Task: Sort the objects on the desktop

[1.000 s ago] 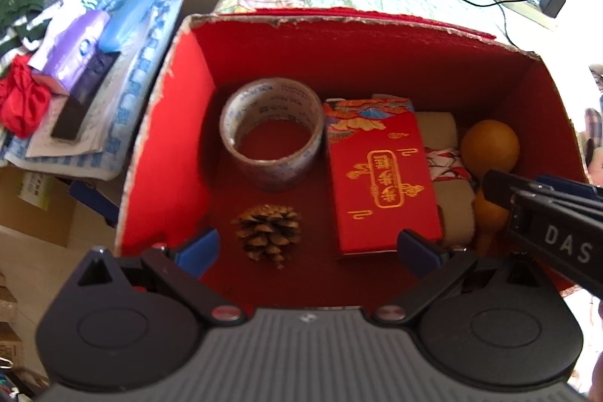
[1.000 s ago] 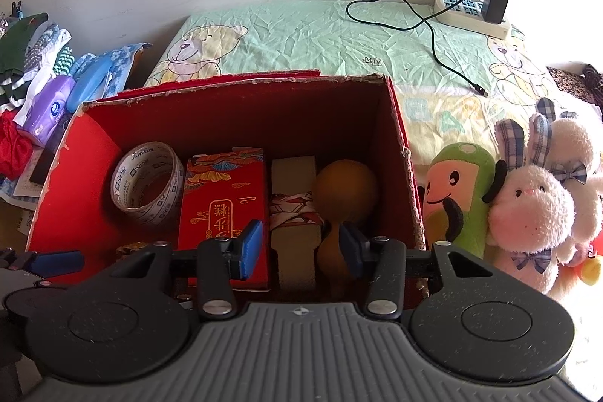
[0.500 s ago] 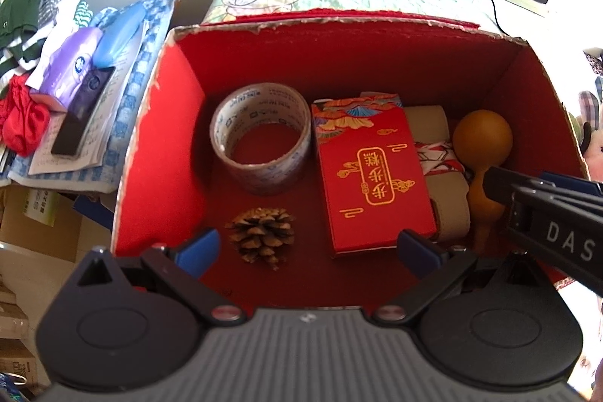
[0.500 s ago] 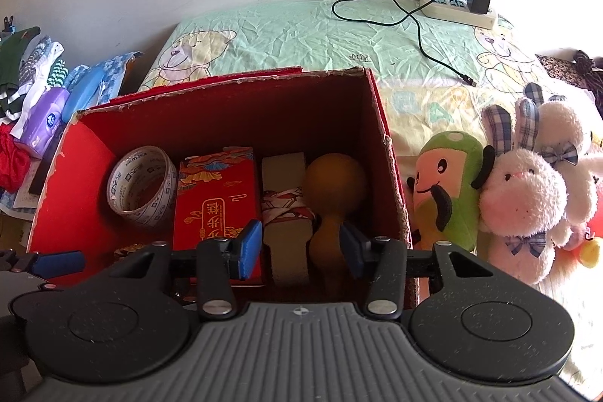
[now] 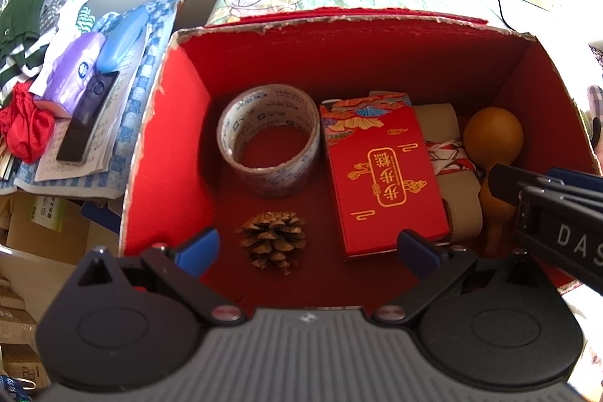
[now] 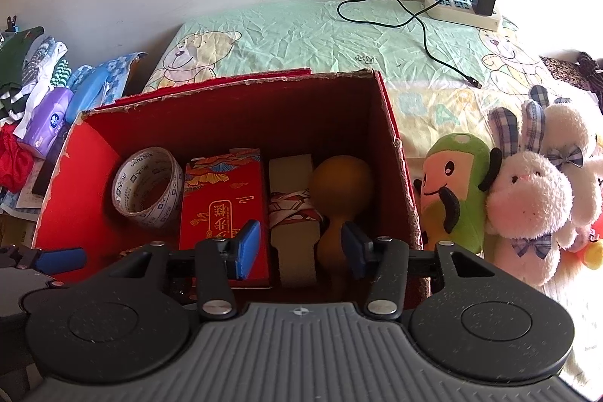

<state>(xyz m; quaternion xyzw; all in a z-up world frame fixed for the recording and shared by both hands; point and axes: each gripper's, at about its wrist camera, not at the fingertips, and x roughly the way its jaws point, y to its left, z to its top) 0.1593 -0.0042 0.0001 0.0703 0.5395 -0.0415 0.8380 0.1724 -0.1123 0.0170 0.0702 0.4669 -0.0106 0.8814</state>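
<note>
An open red cardboard box (image 5: 166,138) (image 6: 403,183) holds a roll of clear printed tape (image 5: 269,140) (image 6: 147,187), a red gift packet with gold print (image 5: 380,176) (image 6: 222,198), a beige bundle tied with a red-white ribbon (image 5: 452,161) (image 6: 294,210), a tan gourd (image 5: 492,138) (image 6: 341,183) and a pine cone (image 5: 273,238). My left gripper (image 5: 307,247) hangs open over the box's near edge, just above the pine cone, with nothing between its fingers. My right gripper (image 6: 299,247) is open above the bundle and the gourd's neck, holding nothing.
Plush toys, a green one (image 6: 454,187) and white rabbits (image 6: 535,198), sit right of the box on a bear-print sheet (image 6: 301,32). A power strip with a charger and cable (image 6: 463,4) lies at the back. Folded clothes, a purple tissue pack (image 5: 69,74) and papers pile up at the left.
Both grippers have drawn back and up from the box, so more of the sheet and wall shows. Nothing inside the box has moved, and both grippers stay open.
</note>
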